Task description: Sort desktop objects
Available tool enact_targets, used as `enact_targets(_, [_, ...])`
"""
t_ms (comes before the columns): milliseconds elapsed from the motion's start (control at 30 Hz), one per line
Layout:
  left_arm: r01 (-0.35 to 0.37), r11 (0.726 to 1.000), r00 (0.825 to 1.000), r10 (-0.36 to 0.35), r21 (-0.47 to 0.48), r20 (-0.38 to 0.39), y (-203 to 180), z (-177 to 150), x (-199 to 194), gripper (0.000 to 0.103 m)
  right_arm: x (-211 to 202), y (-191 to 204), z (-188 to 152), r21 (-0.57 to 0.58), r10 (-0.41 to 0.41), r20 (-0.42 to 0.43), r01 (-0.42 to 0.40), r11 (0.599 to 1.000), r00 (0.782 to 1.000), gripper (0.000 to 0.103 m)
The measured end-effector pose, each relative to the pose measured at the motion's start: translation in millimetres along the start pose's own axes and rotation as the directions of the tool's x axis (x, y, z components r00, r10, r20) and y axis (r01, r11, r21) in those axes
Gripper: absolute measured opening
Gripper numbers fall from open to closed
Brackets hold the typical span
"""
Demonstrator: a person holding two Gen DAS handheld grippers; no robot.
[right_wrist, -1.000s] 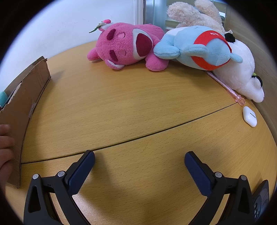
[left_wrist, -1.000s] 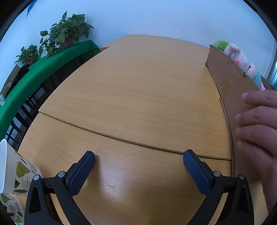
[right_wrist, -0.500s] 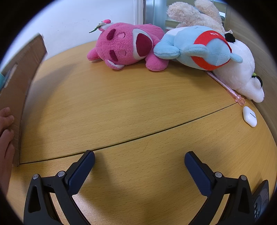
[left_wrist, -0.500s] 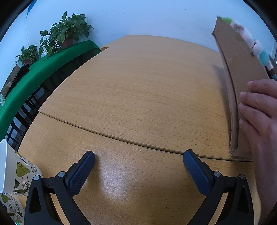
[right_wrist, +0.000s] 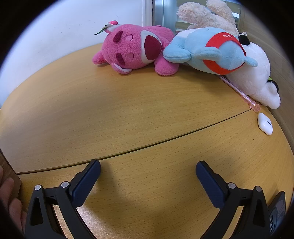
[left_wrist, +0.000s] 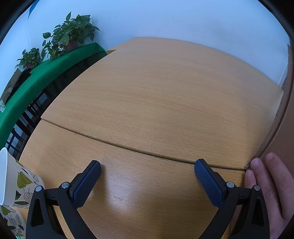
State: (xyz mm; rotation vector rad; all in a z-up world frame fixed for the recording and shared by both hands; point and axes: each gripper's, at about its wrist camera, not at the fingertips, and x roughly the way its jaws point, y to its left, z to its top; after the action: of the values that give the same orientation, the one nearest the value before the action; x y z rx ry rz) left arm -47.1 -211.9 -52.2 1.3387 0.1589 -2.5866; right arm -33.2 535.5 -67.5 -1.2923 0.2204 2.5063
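Wood desk point(left_wrist: 156, 103) fills both views, mostly bare in the middle. A cardboard box point(left_wrist: 283, 128) stands at the right edge of the left view; a bare hand point(left_wrist: 270, 191) is flat against its near corner, so I judge the step in hand is setting the box in place as the sorting bin. To do it well: keep it square to the desk seam, within reach of both grippers, opening up — I can't tell from this sliver which way it opens.

Things to sort sit at the far right: pink plush point(right_wrist: 134, 49), blue plush point(right_wrist: 211, 51) lying on a white plush point(right_wrist: 257, 77), with a beige plush point(right_wrist: 205, 16) behind them. A pink pen point(right_wrist: 238, 92) is partly tucked under the white one, and a small white earbud case point(right_wrist: 264, 123) lies just beside the pen tip.

My left gripper point(left_wrist: 147, 176) is spread wide, holding nothing; right gripper point(right_wrist: 148, 176) likewise wide and empty, both low over the desk.

Leaf-print paper cup point(left_wrist: 11, 183) stands near the left gripper's left finger, easy to knock. Potted plants point(left_wrist: 71, 36) are on a green ledge off the desk.
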Motion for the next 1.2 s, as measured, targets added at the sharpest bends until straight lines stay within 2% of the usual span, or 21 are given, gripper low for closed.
enact_targets(1200, [0.001, 1.0, 1.0, -0.001, 0.001, 0.001, -0.8, 0.3, -0.4, 0.103, -1.0, 1.9, 0.7, 0.002, -0.001, -0.002, 0.001, 1.0, 1.0, 0.103])
